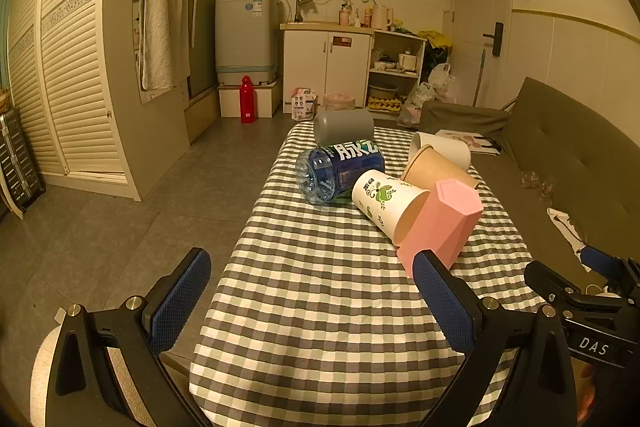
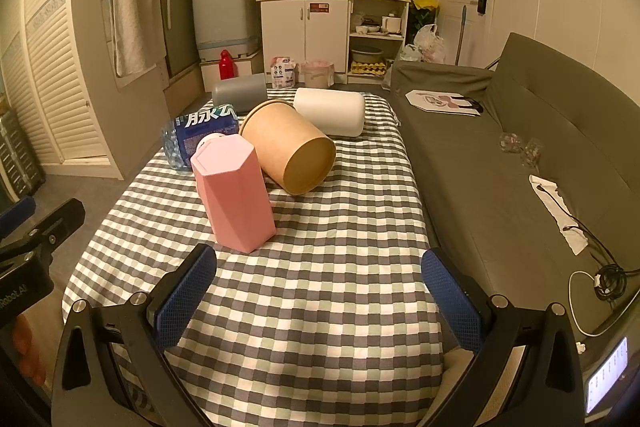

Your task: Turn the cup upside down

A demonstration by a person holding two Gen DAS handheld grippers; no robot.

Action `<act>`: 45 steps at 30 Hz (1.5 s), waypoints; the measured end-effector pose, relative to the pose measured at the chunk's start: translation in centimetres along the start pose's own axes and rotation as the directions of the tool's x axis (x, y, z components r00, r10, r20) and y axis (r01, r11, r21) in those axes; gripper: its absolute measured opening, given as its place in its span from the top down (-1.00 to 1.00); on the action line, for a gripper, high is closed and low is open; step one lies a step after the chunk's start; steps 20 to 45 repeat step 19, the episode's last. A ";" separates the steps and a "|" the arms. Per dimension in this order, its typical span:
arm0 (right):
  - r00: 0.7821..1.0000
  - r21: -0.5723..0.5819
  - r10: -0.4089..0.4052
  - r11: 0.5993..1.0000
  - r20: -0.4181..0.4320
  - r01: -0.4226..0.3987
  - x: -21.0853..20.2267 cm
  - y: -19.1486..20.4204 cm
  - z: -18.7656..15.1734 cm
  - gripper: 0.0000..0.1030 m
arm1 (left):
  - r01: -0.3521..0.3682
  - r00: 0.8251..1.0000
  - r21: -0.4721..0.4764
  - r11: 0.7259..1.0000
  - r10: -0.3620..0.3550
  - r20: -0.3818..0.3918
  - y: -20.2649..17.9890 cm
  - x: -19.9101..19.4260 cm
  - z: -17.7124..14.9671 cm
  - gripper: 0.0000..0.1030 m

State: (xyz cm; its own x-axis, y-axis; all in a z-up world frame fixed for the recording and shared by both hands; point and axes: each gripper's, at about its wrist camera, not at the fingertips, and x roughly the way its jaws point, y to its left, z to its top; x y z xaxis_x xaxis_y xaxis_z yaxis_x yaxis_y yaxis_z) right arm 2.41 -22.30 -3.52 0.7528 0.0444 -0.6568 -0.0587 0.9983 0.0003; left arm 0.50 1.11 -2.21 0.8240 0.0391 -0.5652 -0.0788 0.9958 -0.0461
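A pink hexagonal cup [image 2: 234, 193] stands upside down, a little tilted, on the checked tablecloth [image 2: 304, 267]; it also shows in the left wrist view [image 1: 444, 223]. A white paper cup with green leaves [image 1: 386, 205] lies on its side against it. A brown paper cup [image 2: 290, 147], a white cup [image 2: 330, 111] and a grey cup [image 2: 239, 93] lie on their sides behind. My left gripper [image 1: 312, 291] is open and empty, near the table's front left. My right gripper [image 2: 318, 291] is open and empty, just in front of the pink cup.
A blue-labelled water bottle [image 1: 338, 171] lies on its side mid-table. A grey sofa [image 2: 500, 155] runs along the table's right side, with cables and a cloth on it. Floor [image 1: 120, 219] drops off on the left. Kitchen cabinets [image 2: 304, 27] stand behind.
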 end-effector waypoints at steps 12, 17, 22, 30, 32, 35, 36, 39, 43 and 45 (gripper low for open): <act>1.000 -0.002 -0.002 1.000 -0.004 0.002 0.1 0.0 0.0 -0.99 | 0.001 1.000 0.000 1.000 -0.001 -0.001 0.0 0.0 0.0 -1.00; 1.000 -0.003 -0.003 1.000 -0.008 0.003 0.2 0.0 -0.1 -0.99 | 0.006 1.000 0.002 1.000 -0.006 -0.005 -0.1 0.0 -0.1 -1.00; 1.000 -0.002 -0.003 1.000 -0.008 0.003 0.3 0.1 -0.1 -0.99 | 0.007 1.000 0.006 1.000 -0.007 -0.003 -0.2 0.1 -0.1 -1.00; 1.000 -0.002 -0.003 1.000 -0.008 0.003 0.3 0.1 -0.1 -0.99 | 0.007 1.000 0.006 1.000 -0.007 -0.003 -0.2 0.1 -0.1 -1.00; 1.000 -0.002 -0.003 1.000 -0.008 0.003 0.3 0.1 -0.1 -0.99 | 0.007 1.000 0.006 1.000 -0.007 -0.003 -0.2 0.1 -0.1 -1.00; 1.000 -0.002 -0.003 1.000 -0.008 0.003 0.3 0.1 -0.1 -0.99 | 0.007 1.000 0.006 1.000 -0.007 -0.003 -0.2 0.1 -0.1 -1.00; 1.000 -0.002 -0.003 1.000 -0.008 0.003 0.3 0.1 -0.1 -0.99 | 0.007 1.000 0.006 1.000 -0.007 -0.003 -0.2 0.1 -0.1 -1.00; 1.000 -0.002 -0.003 1.000 -0.008 0.003 0.3 0.1 -0.1 -0.99 | 0.007 1.000 0.006 1.000 -0.007 -0.003 -0.2 0.1 -0.1 -1.00; 1.000 -0.002 -0.003 1.000 -0.008 0.003 0.3 0.1 -0.1 -0.99 | 0.007 1.000 0.006 1.000 -0.007 -0.003 -0.2 0.1 -0.1 -1.00; 1.000 -0.002 -0.003 1.000 -0.008 0.003 0.3 0.1 -0.1 -0.99 | 0.007 1.000 0.006 1.000 -0.007 -0.003 -0.2 0.1 -0.1 -1.00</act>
